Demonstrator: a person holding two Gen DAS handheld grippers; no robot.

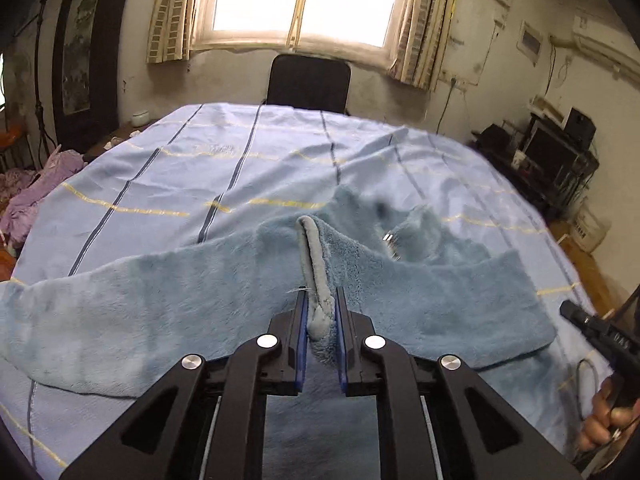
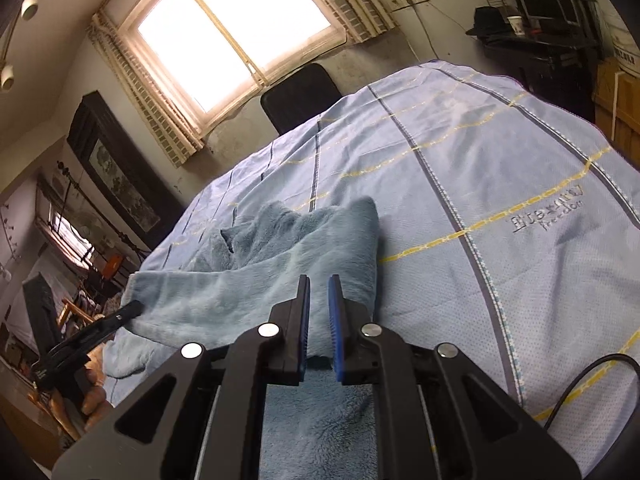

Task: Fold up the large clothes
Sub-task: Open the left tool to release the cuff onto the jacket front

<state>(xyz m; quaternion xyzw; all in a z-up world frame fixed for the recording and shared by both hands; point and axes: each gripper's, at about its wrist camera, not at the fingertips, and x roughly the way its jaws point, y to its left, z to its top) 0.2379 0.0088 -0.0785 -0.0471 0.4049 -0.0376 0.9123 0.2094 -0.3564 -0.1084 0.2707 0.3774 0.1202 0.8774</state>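
Bench under pale blue sheet (image 1: 240, 168) with dark navy stripes, thin yellow cross lines, embroidered lettering at right of right-wrist frame. Fluffy grey-blue fleece garment (image 1: 160, 312) lies rumpled directly on sheet, lower centre of frame, spreading left.

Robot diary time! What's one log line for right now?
left gripper: shut on fleece garment edge | right gripper: open, empty, over garment | garment: on blue bedsheet, unfolded

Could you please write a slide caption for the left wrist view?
Left gripper pinches the fleece garment's hem above the striped sheet.
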